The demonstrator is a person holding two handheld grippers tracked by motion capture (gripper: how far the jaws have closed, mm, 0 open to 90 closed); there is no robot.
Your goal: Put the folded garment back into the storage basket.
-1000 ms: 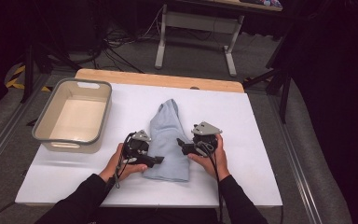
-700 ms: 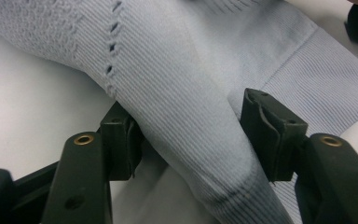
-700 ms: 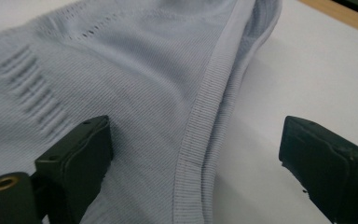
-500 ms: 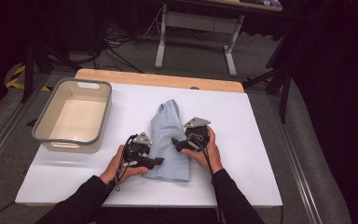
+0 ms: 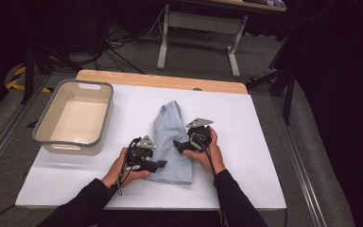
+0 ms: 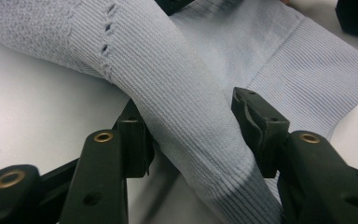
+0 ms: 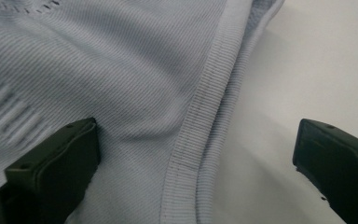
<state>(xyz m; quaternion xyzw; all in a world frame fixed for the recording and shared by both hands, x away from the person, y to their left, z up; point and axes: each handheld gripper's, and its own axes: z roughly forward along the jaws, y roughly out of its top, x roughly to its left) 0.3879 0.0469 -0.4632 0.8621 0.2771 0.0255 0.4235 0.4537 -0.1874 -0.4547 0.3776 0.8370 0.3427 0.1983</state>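
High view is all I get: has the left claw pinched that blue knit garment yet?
Observer: No. In the left gripper view the left claw is open, its jaws standing either side of a ribbed, sleeve-like fold of the knit garment.
Operator: And the right one?
Observer: The right claw is wide open too: one jaw over the cloth, the other over the white table, with the ribbed hem between them.
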